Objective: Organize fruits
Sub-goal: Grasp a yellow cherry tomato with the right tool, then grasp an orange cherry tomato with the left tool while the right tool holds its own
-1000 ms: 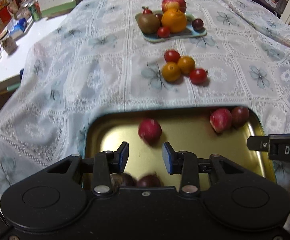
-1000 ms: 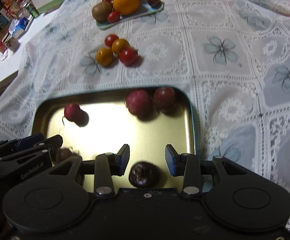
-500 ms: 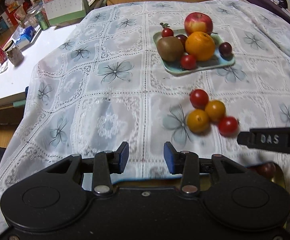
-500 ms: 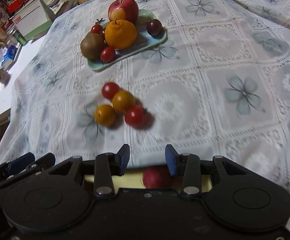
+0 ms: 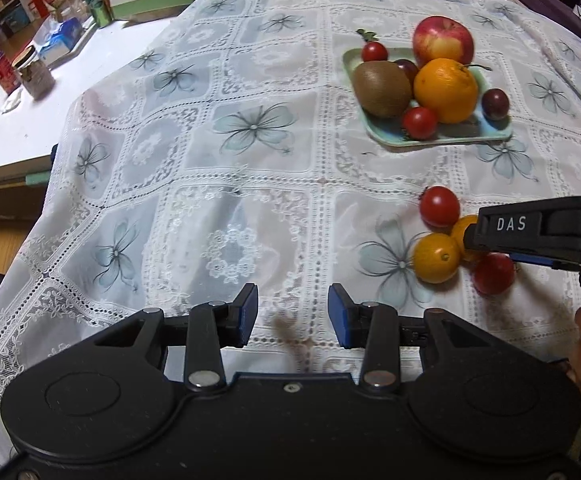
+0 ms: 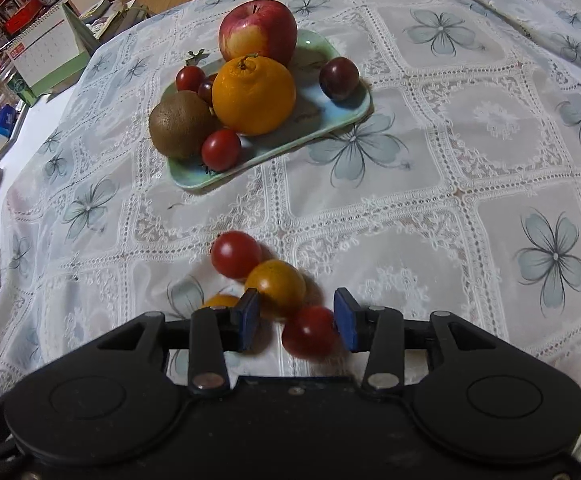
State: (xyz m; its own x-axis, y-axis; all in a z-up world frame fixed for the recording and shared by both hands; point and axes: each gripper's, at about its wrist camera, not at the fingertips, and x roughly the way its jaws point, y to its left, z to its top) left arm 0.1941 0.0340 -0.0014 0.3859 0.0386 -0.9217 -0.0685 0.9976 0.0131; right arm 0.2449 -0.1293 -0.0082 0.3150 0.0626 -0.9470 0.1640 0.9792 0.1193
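A cluster of small fruits lies on the lace tablecloth: a red tomato (image 6: 236, 254), an orange one (image 6: 276, 286), another orange one (image 6: 220, 301) and a near red tomato (image 6: 310, 336). My right gripper (image 6: 296, 318) is open, with the near red tomato between its fingers, against the right pad. It also shows in the left wrist view (image 5: 538, 232), over the same cluster (image 5: 436, 257). My left gripper (image 5: 292, 312) is open and empty over bare cloth, left of the cluster.
A pale green plate (image 6: 330, 120) farther back holds an apple (image 6: 257, 32), an orange (image 6: 253, 96), a kiwi (image 6: 180, 122), small tomatoes and a dark plum (image 6: 339, 78). A white side table (image 5: 26, 120) with jars and a calendar stands at the left.
Both grippers moved forward away from the gold tray, which has left both views. The right gripper has come down onto the loose fruit cluster.
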